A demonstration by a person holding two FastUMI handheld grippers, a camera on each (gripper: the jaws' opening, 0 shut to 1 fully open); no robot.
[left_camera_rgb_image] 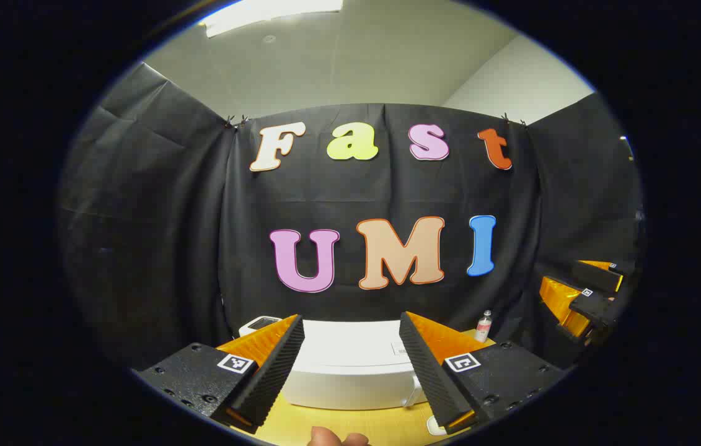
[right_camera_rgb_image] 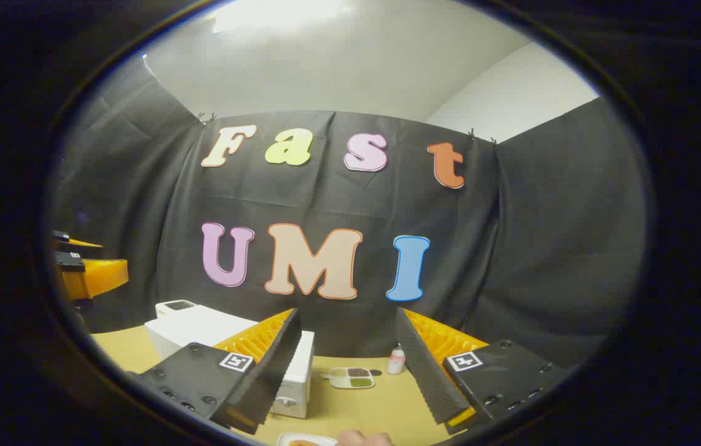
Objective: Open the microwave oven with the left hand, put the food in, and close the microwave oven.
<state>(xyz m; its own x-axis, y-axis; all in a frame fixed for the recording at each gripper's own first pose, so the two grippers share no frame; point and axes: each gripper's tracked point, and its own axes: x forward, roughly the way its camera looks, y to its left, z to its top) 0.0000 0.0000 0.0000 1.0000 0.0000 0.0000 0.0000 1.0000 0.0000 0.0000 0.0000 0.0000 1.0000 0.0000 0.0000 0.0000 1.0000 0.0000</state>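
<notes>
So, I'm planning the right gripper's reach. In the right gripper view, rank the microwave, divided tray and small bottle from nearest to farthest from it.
1. Microwave, left, partly behind the right gripper's left finger.
2. Divided tray, centre, on the table.
3. Small bottle, just right of the tray, slightly farther back; a close call.

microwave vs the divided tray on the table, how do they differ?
The microwave is a big white box, door shut; the divided tray is small, flat and open-topped. The microwave stands at the table's left, the tray nearer the small bottle. Both rest on the table, ungripped.
</notes>
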